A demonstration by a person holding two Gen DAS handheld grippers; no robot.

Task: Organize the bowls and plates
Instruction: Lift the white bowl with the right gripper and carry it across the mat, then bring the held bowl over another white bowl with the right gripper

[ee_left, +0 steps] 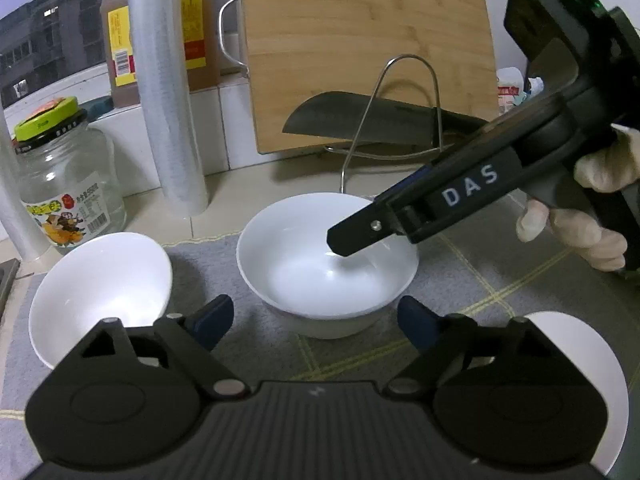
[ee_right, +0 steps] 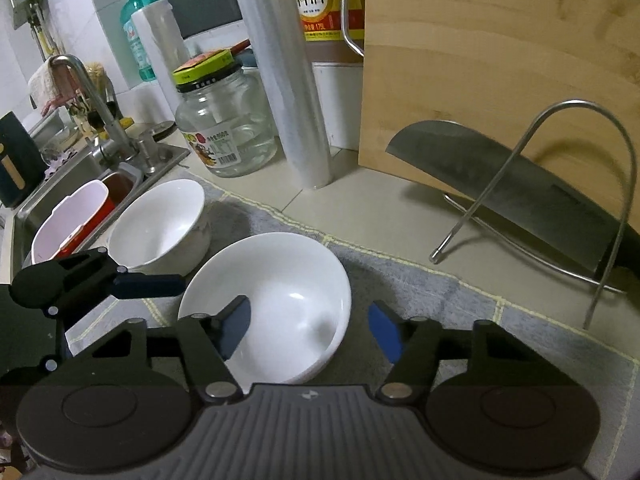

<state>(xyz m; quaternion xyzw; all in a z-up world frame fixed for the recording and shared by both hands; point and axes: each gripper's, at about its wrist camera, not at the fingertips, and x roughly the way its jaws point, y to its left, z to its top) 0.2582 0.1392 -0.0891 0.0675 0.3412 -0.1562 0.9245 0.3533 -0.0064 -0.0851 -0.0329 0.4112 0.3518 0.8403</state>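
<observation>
Two bowls sure, maybe a third dish. Step in hand: pick up mid bowl point(ee_right: 280, 280), which sits upright on gray mat point(ee_left: 500, 280) on the tabletop point(ee_left: 260, 196).

Right gripper point(ee_right: 308, 312) straddles mid bowl's near-right rim, one finger inside and one outside. Its jaws are apart, not clamped: a gap shows between the outer finger and the bowl wall. In the left wrist view its finger tip dips into the bowl. A hand point(ee_left: 592, 216) holds its grip, right of mid bowl.

Left gripper point(ee_left: 316, 312) hovers just in front of mid bowl, jaws apart, nothing held, no contact seen.

Next move, my read: close the right jaws onto the rim, get a firm pinch (glazed, likely slippery), lift straight up, then carry it to stack into the second bowl point(ee_left: 100, 296), which is left of mid bowl and tilted. The left gripper could steady that one. Risk: a rim pinch lets the bowl swing.

Counts:
- white bowls: 2
- white round dish point(ee_left: 592, 344), right-front of mid bowl: 1, mostly hidden, so bowl or plate I cannot tell
- board point(ee_left: 360, 40), behind mid bowl: 1
- knife point(ee_left: 340, 120), against the board: 1
- wire rack point(ee_right: 437, 255), behind mid bowl: 1
- jar point(ee_left: 68, 184), far left of mid bowl: 1
- film roll point(ee_left: 164, 92), left-behind mid bowl: 1
- brown bottle point(ee_left: 120, 40), behind the roll: 1
- mat: 1
- grippers: 2
</observation>
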